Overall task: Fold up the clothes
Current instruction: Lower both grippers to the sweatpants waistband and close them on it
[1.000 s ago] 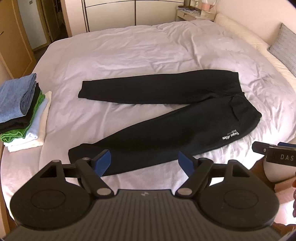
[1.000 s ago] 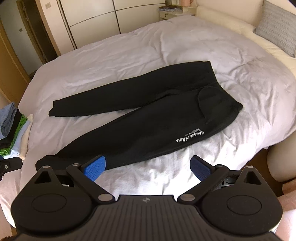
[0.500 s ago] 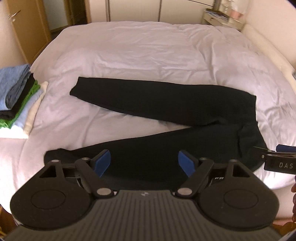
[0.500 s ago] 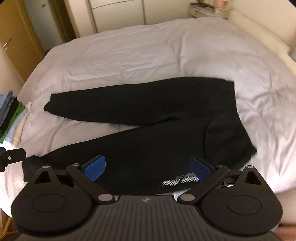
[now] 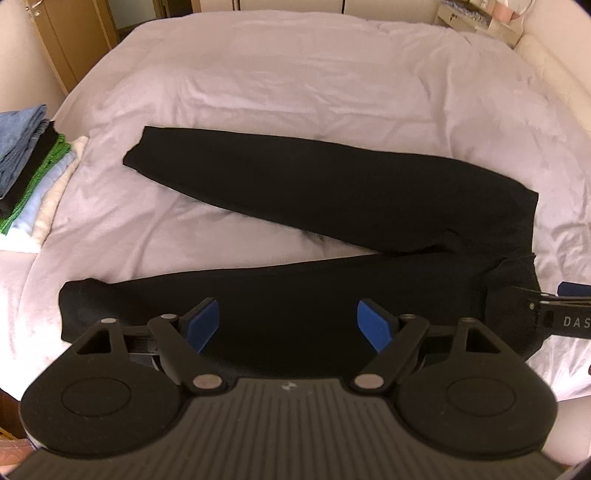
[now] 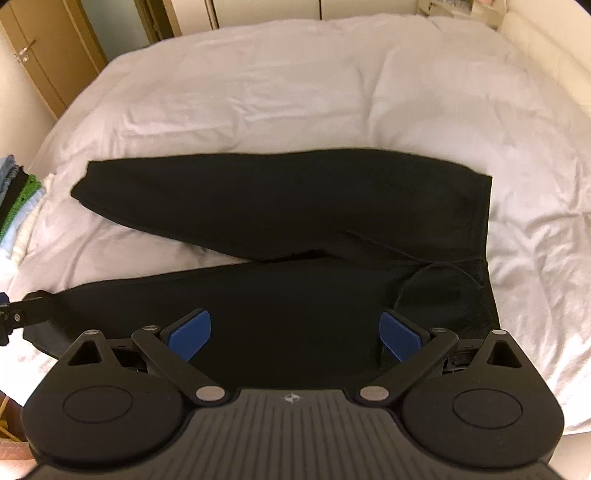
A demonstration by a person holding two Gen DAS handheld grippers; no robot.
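Black trousers (image 5: 332, 192) lie flat on the white bed, legs spread in a V pointing left, waistband at the right; they also show in the right wrist view (image 6: 295, 221). My left gripper (image 5: 291, 325) is open and empty, hovering over the near leg close to its cuff end. My right gripper (image 6: 295, 334) is open and empty, over the near leg by the waistband, where a drawstring (image 6: 436, 273) lies. The right gripper's tip shows at the right edge of the left wrist view (image 5: 554, 317).
A stack of folded clothes (image 5: 29, 173) in blue, black, green and white sits at the bed's left edge. The white duvet (image 5: 314, 85) stretches beyond the trousers. Wooden doors (image 6: 40, 59) stand at the far left, a nightstand (image 5: 476, 14) at the far right.
Both grippers have moved forward and down over the bed's near edge, so they now hover over the near trouser leg. Both stay open.
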